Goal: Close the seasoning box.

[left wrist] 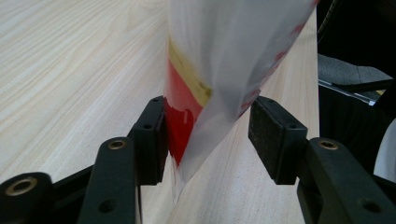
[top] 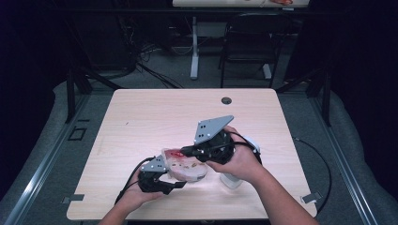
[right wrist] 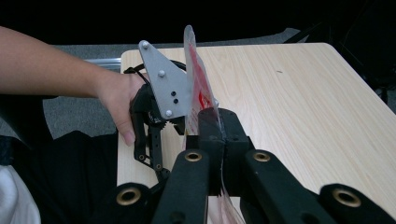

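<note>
A see-through plastic bag (top: 185, 168) with red and yellow print is held up over the near middle of the wooden table (top: 155, 112). My right gripper (top: 184, 151) comes in from the right and is shut on the bag's upper edge; in the right gripper view its jaws (right wrist: 218, 116) pinch the thin film (right wrist: 198, 79). My left gripper (top: 177, 184) sits low at the bag's near left side, open. In the left gripper view the bag (left wrist: 224, 56) hangs between the jaws (left wrist: 208, 121); the left pad lies against it and the right pad (left wrist: 268, 135) stands apart.
A white object (top: 232, 180) lies on the table under the right hand. A cable hole (top: 226, 100) sits near the table's far edge. Beyond the table stand a black chair (top: 248, 42) and a desk leg (top: 194, 47). The table's near edge is close to both forearms.
</note>
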Available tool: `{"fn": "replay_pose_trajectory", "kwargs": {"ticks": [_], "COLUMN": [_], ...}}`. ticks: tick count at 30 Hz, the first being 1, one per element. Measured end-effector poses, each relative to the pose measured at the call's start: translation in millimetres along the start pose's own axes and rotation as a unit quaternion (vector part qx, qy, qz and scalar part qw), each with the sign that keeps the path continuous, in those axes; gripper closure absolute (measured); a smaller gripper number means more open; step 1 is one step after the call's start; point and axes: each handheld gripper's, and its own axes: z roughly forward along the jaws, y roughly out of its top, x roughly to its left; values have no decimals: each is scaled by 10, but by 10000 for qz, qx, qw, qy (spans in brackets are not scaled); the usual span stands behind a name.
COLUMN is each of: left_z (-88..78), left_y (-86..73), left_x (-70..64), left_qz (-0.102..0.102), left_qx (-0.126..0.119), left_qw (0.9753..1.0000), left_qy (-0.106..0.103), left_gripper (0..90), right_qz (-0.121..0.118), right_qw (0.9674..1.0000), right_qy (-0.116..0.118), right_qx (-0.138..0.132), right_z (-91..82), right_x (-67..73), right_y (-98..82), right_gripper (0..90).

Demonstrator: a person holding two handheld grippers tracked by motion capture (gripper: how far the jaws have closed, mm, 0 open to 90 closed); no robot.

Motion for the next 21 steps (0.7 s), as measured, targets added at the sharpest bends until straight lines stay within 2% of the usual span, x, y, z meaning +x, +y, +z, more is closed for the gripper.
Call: {"fn": "replay_pose_trajectory", "kwargs": {"ticks": [10,21], "left_z": [-11,-47], "left_y": [2,36], "left_x": [20,11], "left_qz": [-177,-136], "left_qx": [68,133], "left_qw": [9998,9997], "left_qy": [-55,-135], "left_gripper": [571,653], "right_qz": [39,89], "right_qw": [10000,9999], "right_qy": [41,3], "right_qx": [-21,-47], "right_z": [11,-26], "right_x": [-5,-21], "right_y": [-14,-33], "right_gripper": [900,900]}}
